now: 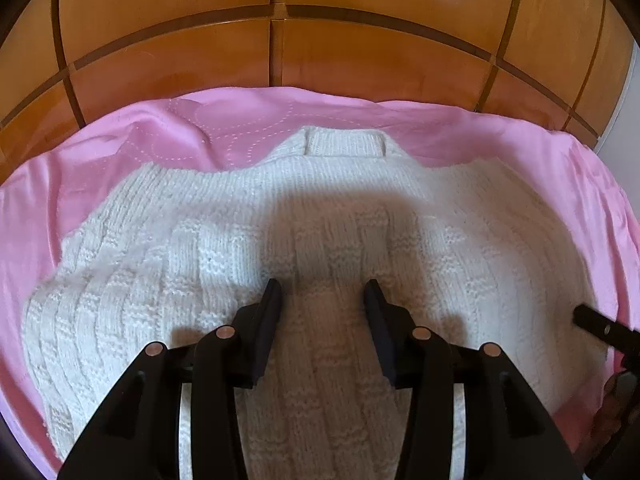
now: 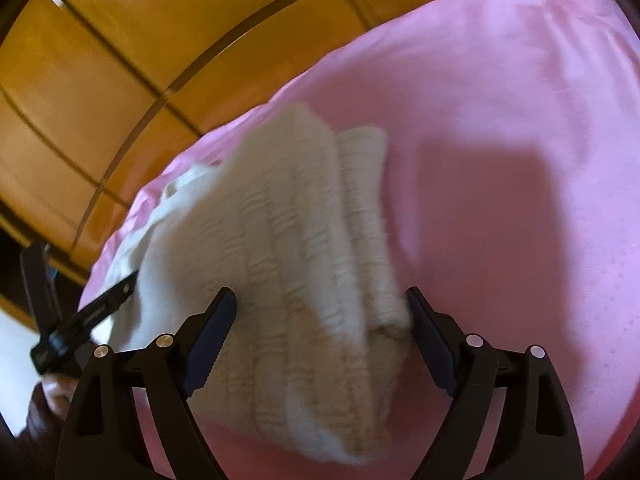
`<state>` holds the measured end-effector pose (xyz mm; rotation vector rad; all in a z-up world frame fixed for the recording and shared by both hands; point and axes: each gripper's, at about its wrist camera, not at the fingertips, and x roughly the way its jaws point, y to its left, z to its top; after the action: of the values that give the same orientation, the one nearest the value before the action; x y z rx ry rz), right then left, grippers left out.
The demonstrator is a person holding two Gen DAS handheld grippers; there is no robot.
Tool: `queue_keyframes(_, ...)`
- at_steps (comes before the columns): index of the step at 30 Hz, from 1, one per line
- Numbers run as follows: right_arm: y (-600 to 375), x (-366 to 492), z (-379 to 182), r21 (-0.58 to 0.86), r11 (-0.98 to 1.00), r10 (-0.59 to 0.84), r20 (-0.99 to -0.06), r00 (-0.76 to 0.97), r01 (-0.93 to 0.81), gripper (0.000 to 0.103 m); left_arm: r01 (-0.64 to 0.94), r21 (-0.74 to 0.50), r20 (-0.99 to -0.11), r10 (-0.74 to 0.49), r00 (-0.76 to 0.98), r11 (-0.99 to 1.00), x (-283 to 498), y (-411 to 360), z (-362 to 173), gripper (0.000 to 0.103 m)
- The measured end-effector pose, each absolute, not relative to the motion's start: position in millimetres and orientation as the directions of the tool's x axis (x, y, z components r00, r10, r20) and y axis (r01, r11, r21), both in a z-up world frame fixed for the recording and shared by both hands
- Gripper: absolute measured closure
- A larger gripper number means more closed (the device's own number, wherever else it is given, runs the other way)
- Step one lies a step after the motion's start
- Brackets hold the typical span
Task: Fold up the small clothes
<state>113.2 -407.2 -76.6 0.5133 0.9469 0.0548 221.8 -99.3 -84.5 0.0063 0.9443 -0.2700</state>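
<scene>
- White knitted sweater [image 1: 320, 220] lies flat on pink bedspread [image 1: 500, 136].
- Left gripper [image 1: 322, 292] and right gripper [image 2: 320, 308] hover, jaws apart, empty.
- Folding seems about to start; next, pinch an edge.

Chunky white knit sweater [image 1: 320, 232], smooth pink quilt [image 1: 500, 140], glossy wood panels [image 1: 180, 52]

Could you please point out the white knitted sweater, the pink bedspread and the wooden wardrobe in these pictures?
white knitted sweater [image 1: 320, 216], left wrist view, middle of the knitted body.
pink bedspread [image 2: 520, 140], right wrist view, bare stretch right of the sweater.
wooden wardrobe [image 1: 380, 60], left wrist view, panel behind the bed.
</scene>
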Motion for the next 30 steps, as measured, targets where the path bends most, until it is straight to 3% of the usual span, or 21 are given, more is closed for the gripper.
queue_keyframes(4, -407, 116, -78, 0.450, 0.881, 0.295, -0.764, 0.573, 0.146, 0.019, 0.229, -0.105, -0.796, -0.220, 0.564, 0.968, 215, -96, -80, 0.060)
queue_keyframes(9, -410, 117, -79, 0.472, 0.866, 0.310, -0.763, 0.568, 0.162, 0.027, 0.220, -0.091, -0.785, -0.205, 0.584, 0.971, 203, -93, -65, 0.061)
queue_keyframes(18, -404, 116, -74, 0.488, 0.857, 0.331, -0.767, 0.549, 0.165, 0.028, 0.216, -0.110, -0.750, -0.223, 0.623, 0.970, 181, -84, -43, 0.058)
queue_keyframes(21, -402, 118, -75, 0.479, 0.862, 0.327, -0.775, 0.541, 0.166, 0.041, 0.218, -0.114, -0.746, -0.228, 0.626, 0.969, 177, -82, -40, 0.058)
queue_keyframes(30, -404, 120, -79, 0.514, 0.837, 0.350, -0.766, 0.539, 0.186, 0.045, 0.216, -0.116, -0.739, -0.230, 0.633, 0.970, 171, -75, -39, 0.058)
